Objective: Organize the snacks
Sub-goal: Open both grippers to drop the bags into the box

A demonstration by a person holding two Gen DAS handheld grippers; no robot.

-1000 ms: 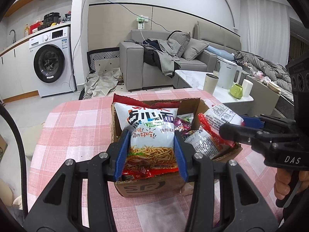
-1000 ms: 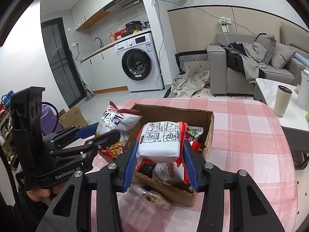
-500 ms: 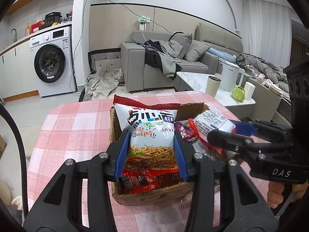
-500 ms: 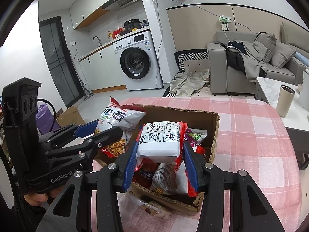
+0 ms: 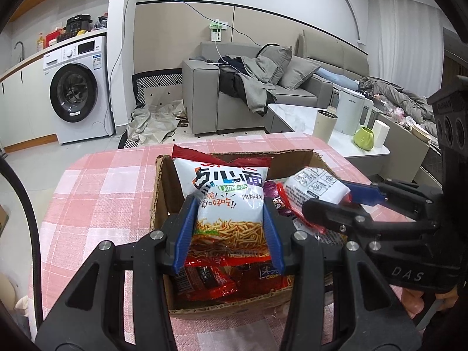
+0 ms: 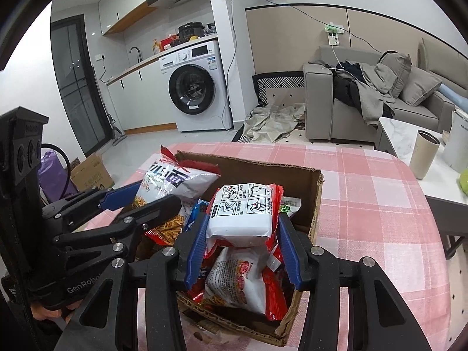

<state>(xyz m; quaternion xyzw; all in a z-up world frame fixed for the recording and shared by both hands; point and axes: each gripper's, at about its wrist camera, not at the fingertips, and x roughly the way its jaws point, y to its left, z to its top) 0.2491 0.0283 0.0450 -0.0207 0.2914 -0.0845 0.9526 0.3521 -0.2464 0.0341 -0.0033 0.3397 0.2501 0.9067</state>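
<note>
A white-and-red crispy noodle bag (image 5: 228,204), printed with fried noodle strands, stands upright over the left side of the open cardboard box (image 5: 159,187), its red top edge near the far wall. Beside it on the right, a white instant noodle pack (image 6: 244,212) with red ends is held tilted above the box. Underneath lie more red and white snack packets (image 6: 242,280), heaped against the box's near wall.
</note>
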